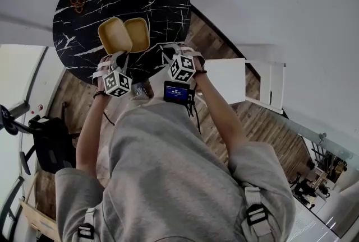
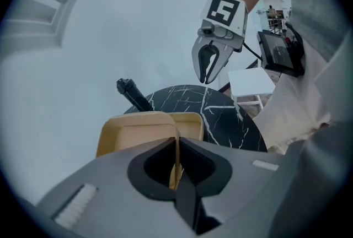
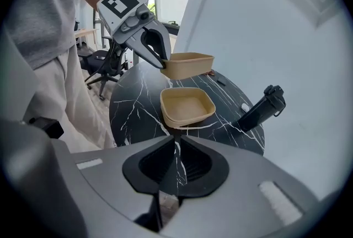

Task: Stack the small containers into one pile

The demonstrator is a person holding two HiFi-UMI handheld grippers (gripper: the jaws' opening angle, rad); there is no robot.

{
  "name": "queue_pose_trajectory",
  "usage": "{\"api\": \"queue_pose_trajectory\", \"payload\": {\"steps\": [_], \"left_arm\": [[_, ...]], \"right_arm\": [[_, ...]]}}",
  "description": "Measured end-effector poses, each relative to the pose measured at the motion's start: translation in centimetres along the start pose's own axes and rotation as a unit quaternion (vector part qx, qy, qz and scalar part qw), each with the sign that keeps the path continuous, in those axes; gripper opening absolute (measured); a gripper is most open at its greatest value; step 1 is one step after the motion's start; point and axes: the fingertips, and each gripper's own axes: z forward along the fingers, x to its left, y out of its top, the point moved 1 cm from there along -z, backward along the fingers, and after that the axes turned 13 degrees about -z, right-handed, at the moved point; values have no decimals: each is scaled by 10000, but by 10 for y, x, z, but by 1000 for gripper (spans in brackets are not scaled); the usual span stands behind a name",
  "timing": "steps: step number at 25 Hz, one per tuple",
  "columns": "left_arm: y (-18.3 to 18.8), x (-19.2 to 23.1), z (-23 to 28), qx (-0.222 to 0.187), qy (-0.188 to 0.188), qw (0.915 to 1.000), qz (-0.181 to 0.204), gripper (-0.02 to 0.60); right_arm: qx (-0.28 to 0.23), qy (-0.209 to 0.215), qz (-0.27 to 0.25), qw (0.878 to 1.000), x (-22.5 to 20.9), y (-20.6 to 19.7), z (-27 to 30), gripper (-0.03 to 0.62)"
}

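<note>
The left hand-held gripper (image 2: pixel 176 146) is pinching the thin side wall of a container (image 2: pixel 135 131) and holding it clear of the desk (image 3: pixel 135 102). The right hand-held gripper (image 3: pixel 175 146) is hovering with its jaws together, gripping nothing. The second container (image 3: pixel 187 106) is sitting on the desk just ahead of it, beside the lifted one. Both are shallow, smooth, pale-yellow tubs (rounded squares, thin-walled). The desk is showing as round and black, with white marble-like veins.
</note>
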Motion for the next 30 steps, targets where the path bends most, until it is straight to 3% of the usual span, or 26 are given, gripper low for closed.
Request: {"api": "queue_pose_trajectory", "payload": {"steps": [16, 30], "left_arm": [[24, -50, 50, 104, -913, 9942, 564, 18], [16, -55, 74, 389, -1280, 9894, 564, 23]], "right_arm": [[83, -63, 244, 9996, 1, -23, -18, 49], [177, -68, 333, 9993, -16, -35, -23, 49]]}}
